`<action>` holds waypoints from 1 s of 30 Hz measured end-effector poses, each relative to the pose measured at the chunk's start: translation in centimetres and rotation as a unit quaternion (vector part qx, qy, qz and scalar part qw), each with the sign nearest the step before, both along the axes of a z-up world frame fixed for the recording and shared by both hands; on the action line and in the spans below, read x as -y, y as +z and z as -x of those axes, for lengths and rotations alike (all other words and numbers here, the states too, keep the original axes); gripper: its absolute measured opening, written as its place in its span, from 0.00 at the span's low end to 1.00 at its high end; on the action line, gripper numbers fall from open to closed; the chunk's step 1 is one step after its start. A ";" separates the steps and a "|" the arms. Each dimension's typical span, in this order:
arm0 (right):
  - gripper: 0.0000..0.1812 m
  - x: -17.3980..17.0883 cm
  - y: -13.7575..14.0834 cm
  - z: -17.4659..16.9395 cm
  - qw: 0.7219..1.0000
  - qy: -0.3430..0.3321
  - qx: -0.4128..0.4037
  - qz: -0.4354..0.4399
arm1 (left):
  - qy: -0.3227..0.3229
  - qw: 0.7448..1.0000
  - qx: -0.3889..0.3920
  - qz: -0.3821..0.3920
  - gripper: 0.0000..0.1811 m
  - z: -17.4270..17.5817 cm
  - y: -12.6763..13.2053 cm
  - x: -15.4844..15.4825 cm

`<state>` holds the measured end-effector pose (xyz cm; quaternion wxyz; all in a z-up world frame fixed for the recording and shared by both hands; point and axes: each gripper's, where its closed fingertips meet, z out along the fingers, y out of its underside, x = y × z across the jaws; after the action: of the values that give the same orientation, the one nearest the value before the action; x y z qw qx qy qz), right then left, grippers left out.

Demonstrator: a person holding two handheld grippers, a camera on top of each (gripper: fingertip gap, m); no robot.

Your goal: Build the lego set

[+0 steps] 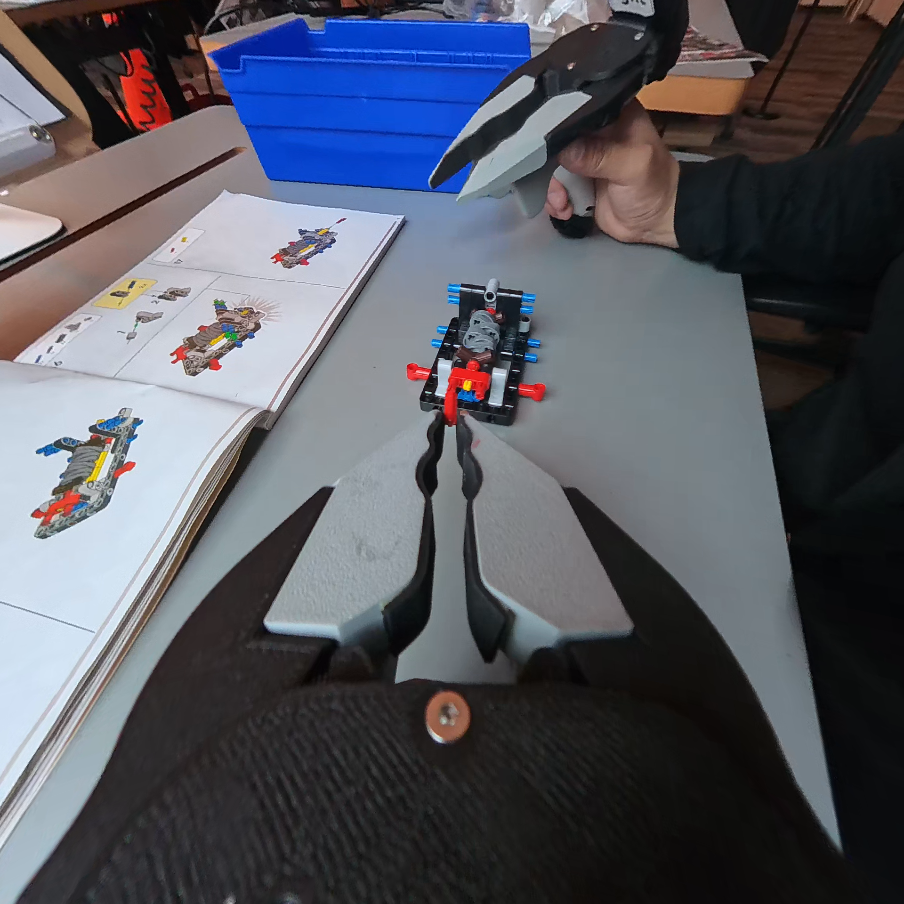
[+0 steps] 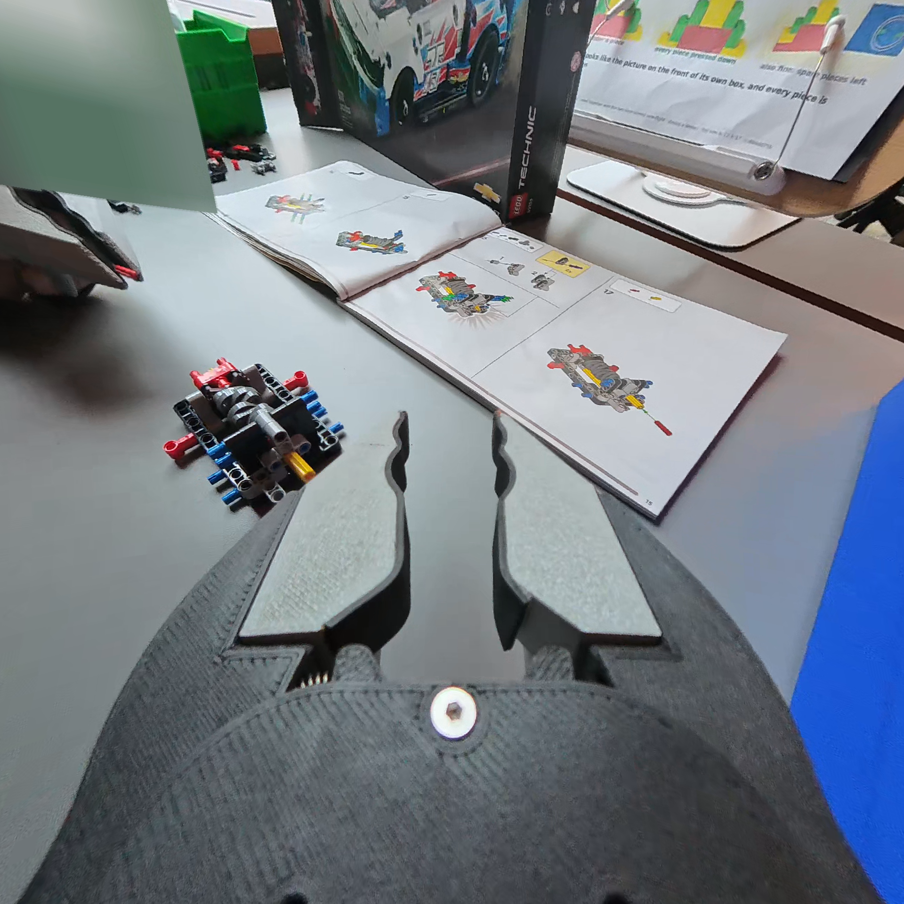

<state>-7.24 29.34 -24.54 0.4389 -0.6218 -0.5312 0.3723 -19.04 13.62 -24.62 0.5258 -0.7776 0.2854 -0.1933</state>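
1. The left gripper (image 1: 450,416) pinches a small red pin (image 1: 449,403) at the near end of the lego chassis (image 1: 482,352), mid-counter (image 1: 636,440); a skewed push could shove the unbraced build.
2. The right gripper (image 2: 447,425) hangs spread (empty) — nothing steadies the chassis.

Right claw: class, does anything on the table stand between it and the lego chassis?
Nothing visible does. The right claw is open and empty, with bare table between it and the chassis just to its left. The manual lies off to the other side.

Grey table (image 1: 636,440), wooden floor (image 1: 807,88)
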 end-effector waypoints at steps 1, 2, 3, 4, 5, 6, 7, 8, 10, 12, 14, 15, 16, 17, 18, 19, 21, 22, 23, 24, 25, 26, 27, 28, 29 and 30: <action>0.17 -0.1 -0.2 0.1 1.000 -0.001 0.005 0.001 | 0.000 1.000 0.007 0.004 0.01 0.0 0.1 0.0; 0.17 -0.2 -0.3 0.2 1.000 -0.002 0.009 0.001 | 0.000 1.000 0.012 0.005 0.01 0.1 0.1 0.0; 0.17 -0.3 -0.4 0.3 1.000 -0.004 0.011 0.000 | 0.002 1.000 0.016 0.006 0.01 0.2 0.2 0.1; 0.17 -0.4 -0.4 0.4 1.000 -0.005 0.014 -0.001 | 0.008 1.000 0.018 0.008 0.01 0.4 0.2 0.0; 0.18 -0.5 -0.5 0.5 1.000 -0.006 0.016 -0.001 | 0.015 1.000 0.019 0.013 0.01 0.7 0.1 0.0; 0.18 -0.6 -0.6 0.6 1.000 -0.005 0.019 0.001 | 0.020 0.999 0.022 0.018 0.01 0.9 0.0 -0.1; 0.18 -0.6 -0.7 0.7 1.000 -0.004 0.023 0.003 | 0.025 0.999 0.026 0.024 0.01 1.1 -0.1 -0.1; 0.19 -0.6 -0.9 0.8 1.000 -0.003 0.027 0.004 | 0.030 0.999 0.031 0.032 0.01 1.4 -0.1 -0.2; 0.20 -0.6 -0.9 0.8 1.000 -0.003 0.029 0.002 | 0.036 0.998 0.041 0.045 0.01 1.7 -0.3 -0.3; 0.20 -0.6 -0.8 0.8 1.000 -0.006 0.028 -0.004 | 0.051 0.995 0.039 0.075 0.01 2.3 -1.1 -0.6; 0.19 -0.5 -0.8 0.8 1.000 -0.003 0.028 -0.005 | 0.049 0.991 0.057 0.111 0.01 2.6 -1.7 -0.6; 0.19 -0.4 -0.8 0.9 1.000 -0.001 0.027 -0.006 | 0.050 0.987 0.068 0.137 0.01 2.8 -2.1 -0.7; 0.19 -0.3 -0.8 0.9 1.000 0.002 0.026 -0.006 | 0.043 0.982 0.081 0.163 0.01 2.9 -2.5 -0.6; 0.19 -0.1 -0.8 1.0 1.000 0.007 0.027 -0.005 | 0.037 0.977 0.093 0.190 0.01 2.9 -3.0 -0.5; 0.19 0.2 -0.8 1.1 1.000 0.013 0.028 -0.004 | 0.034 0.969 0.098 0.225 0.01 3.0 -3.8 -0.3; 0.19 0.6 -0.9 1.2 0.999 0.022 0.031 -0.003 | 0.027 0.961 0.098 0.257 0.01 3.0 -4.5 0.1; 0.19 1.3 -1.1 1.4 0.999 0.037 0.039 -0.004 | 0.018 0.951 0.103 0.290 0.01 3.1 -5.1 0.5; 0.19 1.7 -1.2 1.5 0.998 0.044 0.042 -0.006 | 0.017 0.951 0.107 0.290 0.04 3.2 -5.0 0.5; 0.18 2.0 -1.3 1.6 0.998 0.049 0.045 -0.008 | 0.023 0.952 0.110 0.283 0.08 3.4 -4.8 0.3; 0.18 2.4 -1.4 1.6 0.997 0.052 0.047 -0.010 | 0.025 0.954 0.109 0.278 0.14 3.6 -4.7 0.3; 0.18 2.7 -1.3 1.6 0.997 0.054 0.047 -0.010 | 0.028 0.955 0.103 0.277 0.18 3.8 -4.6 0.4; 0.18 3.0 -1.3 1.5 0.997 0.054 0.045 -0.009 | 0.029 0.956 0.096 0.276 0.20 4.0 -4.6 0.5; 0.18 3.3 -1.2 1.4 0.998 0.053 0.043 -0.007 | 0.038 0.958 0.087 0.270 0.25 4.4 -4.4 0.5; 0.18 3.5 -1.1 1.2 0.998 0.050 0.039 -0.004 | 0.052 0.961 0.077 0.259 0.33 4.9 -4.1 0.3; 0.18 3.8 -0.9 1.0 0.998 0.047 0.033 0.000 | 0.045 0.966 0.068 0.246 0.30 4.9 -3.5 0.3; 0.18 4.2 -0.8 0.8 0.999 0.045 0.027 0.005 | 0.025 0.970 0.061 0.235 0.25 4.3 -2.8 0.5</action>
<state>-8.01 25.16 -25.30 0.4039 -0.6090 -0.5689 0.3773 -23.38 13.16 -27.46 0.3498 -0.8730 0.1796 -0.2886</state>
